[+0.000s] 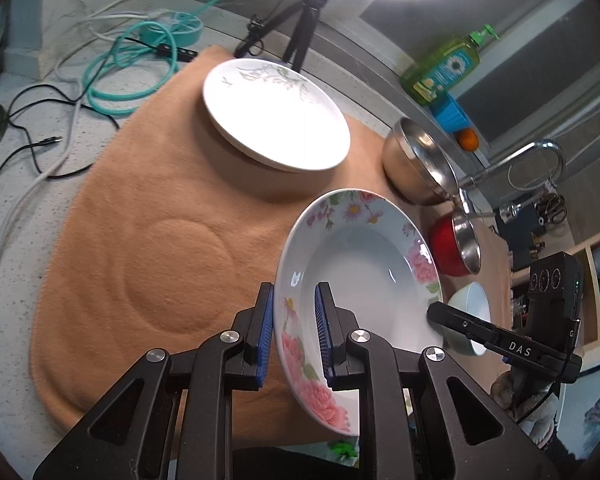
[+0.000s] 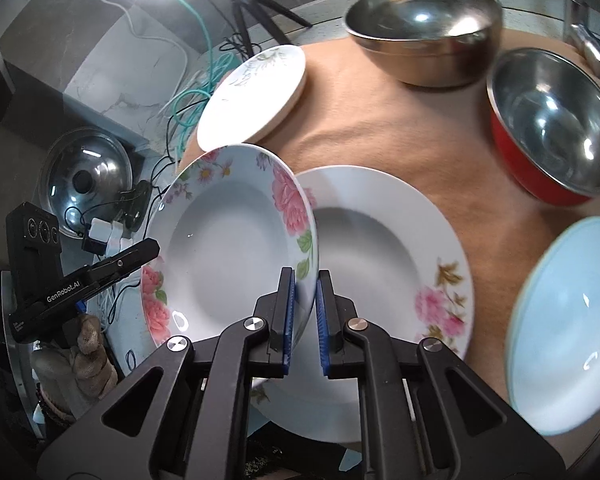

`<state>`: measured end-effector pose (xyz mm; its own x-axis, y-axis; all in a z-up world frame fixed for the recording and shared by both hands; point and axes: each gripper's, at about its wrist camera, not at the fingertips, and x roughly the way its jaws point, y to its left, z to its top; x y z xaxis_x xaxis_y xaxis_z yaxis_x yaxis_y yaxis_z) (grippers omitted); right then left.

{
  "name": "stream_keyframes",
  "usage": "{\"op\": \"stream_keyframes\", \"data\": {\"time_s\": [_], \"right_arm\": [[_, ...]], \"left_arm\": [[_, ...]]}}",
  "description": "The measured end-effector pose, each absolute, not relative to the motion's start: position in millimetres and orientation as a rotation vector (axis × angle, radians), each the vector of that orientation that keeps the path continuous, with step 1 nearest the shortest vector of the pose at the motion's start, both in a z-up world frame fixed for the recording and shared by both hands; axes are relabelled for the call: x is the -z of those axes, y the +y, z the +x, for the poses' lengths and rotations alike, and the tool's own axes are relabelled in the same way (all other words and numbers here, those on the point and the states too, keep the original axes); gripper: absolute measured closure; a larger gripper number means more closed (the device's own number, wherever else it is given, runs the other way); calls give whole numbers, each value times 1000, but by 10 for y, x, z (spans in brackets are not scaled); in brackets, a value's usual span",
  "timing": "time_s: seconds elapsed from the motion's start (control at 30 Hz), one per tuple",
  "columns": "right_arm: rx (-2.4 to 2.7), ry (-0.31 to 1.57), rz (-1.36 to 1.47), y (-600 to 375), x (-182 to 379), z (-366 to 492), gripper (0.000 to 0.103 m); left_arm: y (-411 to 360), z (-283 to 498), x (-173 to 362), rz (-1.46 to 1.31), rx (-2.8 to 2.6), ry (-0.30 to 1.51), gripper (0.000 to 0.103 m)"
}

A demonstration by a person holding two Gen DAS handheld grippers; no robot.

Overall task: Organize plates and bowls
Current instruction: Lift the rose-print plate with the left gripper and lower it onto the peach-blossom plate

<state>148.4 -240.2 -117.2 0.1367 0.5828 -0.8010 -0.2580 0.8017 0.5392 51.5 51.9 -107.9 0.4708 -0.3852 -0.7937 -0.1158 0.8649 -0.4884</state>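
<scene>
Both grippers' fingers nearly closed, pinching opp. rims of one glossy floral deep plate: left gripper, right gripper. Plate tilted above a fuzzy tan cloth; steel bowl w/ shiny round walls behind.

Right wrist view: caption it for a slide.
Both grippers, right and left, hold a flowered plate above another plate on the towel.

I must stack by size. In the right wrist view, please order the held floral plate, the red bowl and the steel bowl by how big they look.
1. Held floral plate, though it is nearest the camera.
2 and 3. Red bowl and steel bowl look alike; unranked.
</scene>
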Motion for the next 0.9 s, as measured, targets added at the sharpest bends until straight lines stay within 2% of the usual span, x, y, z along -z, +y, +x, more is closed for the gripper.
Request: {"op": "stream_keyframes", "data": {"time_s": [0.43, 0.9], "right_arm": [[-516, 1315, 342, -2839, 1315, 1299, 93], [-487, 1311, 325, -2945, 1337, 1251, 93]], "left_arm": [[105, 619, 1225, -453, 255, 1156, 85], [-19, 676, 1321, -390, 264, 1192, 85]]}}
